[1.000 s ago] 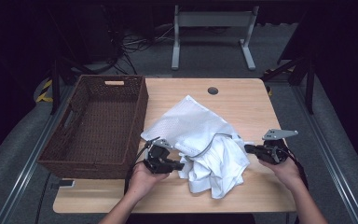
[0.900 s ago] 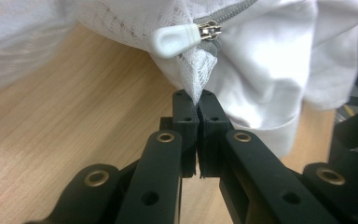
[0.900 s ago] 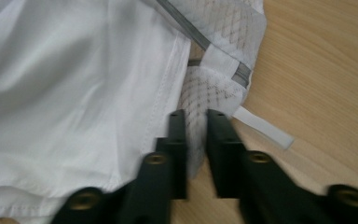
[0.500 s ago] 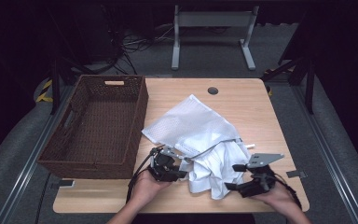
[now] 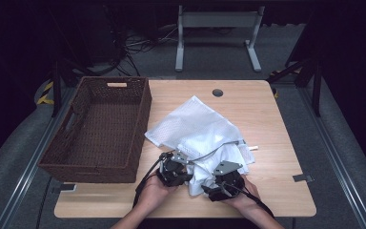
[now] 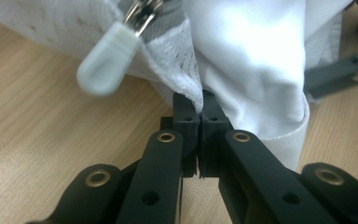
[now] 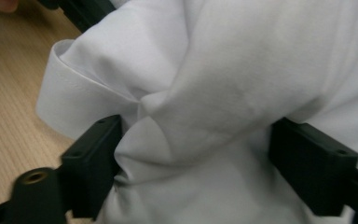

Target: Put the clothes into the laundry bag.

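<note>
Here, the white garment (image 5: 209, 157) lies bunched at the near middle of the wooden surface (image 5: 267, 109), spilling out of a white mesh laundry bag (image 5: 190, 126) that spreads away from it toward the far side. In the left gripper view the mesh edge (image 6: 177, 70) of that bag and the smooth white cloth (image 6: 251, 56) run together down into the pinch, and a pale zipper pull (image 6: 105, 63) hangs just to the left of it, blurred and close to the lens.

The left claw (image 5: 187, 167) is clenched on the fabric: its 2 jaws stand pressed together with a thin fold of mesh and cloth caught between their tips. It sits at the near left edge of the bundle, carried by the person's left hand (image 5: 155, 193).

The right claw (image 5: 208, 188) sits at the near right of the bundle, carried by the right hand (image 5: 240, 198), just beside the left one. Its jaws have just been closing a little, yet they stand wide apart, with a thick bulge of the white garment (image 7: 205, 93) between them. The cloth touches the inner faces of both jaws, but whether they squeeze it I cannot tell.

A dark woven basket (image 5: 76, 143) stands on the left part of the surface, close to the bag's left corner.
</note>
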`<state>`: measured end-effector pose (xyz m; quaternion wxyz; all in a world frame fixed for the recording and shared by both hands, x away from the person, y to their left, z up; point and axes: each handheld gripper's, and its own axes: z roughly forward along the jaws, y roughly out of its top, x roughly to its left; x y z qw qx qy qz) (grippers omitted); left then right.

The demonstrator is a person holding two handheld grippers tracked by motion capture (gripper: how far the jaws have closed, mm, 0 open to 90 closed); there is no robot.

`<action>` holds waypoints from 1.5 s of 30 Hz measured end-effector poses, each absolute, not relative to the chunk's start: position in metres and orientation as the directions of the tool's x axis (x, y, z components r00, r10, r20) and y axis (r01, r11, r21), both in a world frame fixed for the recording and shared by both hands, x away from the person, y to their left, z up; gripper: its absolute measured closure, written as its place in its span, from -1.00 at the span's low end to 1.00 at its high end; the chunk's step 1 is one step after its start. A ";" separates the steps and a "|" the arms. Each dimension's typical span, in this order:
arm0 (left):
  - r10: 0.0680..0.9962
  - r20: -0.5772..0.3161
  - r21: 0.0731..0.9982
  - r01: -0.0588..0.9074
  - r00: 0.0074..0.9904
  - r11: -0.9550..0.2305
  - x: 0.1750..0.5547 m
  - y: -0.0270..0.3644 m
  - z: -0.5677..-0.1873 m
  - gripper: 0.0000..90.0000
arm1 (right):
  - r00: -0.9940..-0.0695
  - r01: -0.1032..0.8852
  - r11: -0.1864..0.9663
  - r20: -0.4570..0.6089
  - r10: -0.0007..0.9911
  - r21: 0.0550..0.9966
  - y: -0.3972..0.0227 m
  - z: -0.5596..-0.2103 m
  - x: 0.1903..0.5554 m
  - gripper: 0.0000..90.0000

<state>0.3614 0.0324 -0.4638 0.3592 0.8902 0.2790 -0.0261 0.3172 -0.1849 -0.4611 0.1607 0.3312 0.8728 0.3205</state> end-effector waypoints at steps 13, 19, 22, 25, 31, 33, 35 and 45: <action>0.474 -0.234 0.621 0.505 0.849 -0.599 0.361 0.031 -0.463 0.97 | -0.689 0.434 0.383 0.026 0.725 0.815 -0.205 -0.436 0.320 0.76; 0.436 -0.264 0.640 0.495 0.860 -0.588 0.359 0.031 -0.460 0.97 | -0.649 0.419 0.339 0.017 0.761 0.842 -0.194 -0.433 0.341 0.76; 0.421 -0.276 0.638 0.492 0.864 -0.592 0.358 0.030 -0.459 0.97 | -0.619 0.424 0.308 0.024 0.785 0.851 -0.187 -0.435 0.354 0.76; 0.375 -0.288 0.642 0.468 0.881 -0.607 0.355 0.027 -0.459 0.97 | -0.598 0.429 0.278 0.040 0.801 0.859 -0.181 -0.436 0.363 0.76; 0.332 -0.280 0.636 0.433 0.901 -0.639 0.346 0.020 -0.458 0.97 | -0.521 0.425 0.265 -0.006 0.854 0.866 -0.173 -0.446 0.394 0.75; 0.336 -0.290 0.640 0.443 0.896 -0.628 0.349 0.024 -0.458 0.97 | -0.527 0.435 0.270 0.000 0.850 0.859 -0.175 -0.450 0.399 0.71; 0.354 -0.293 0.642 0.457 0.888 -0.615 0.352 0.030 -0.457 0.97 | -0.564 0.438 0.294 0.005 0.826 0.850 -0.177 -0.449 0.397 0.53; 0.399 -0.318 0.655 0.504 0.860 -0.563 0.360 0.046 -0.453 0.97 | -0.693 0.429 0.386 0.023 0.721 0.817 -0.218 -0.426 0.370 -0.25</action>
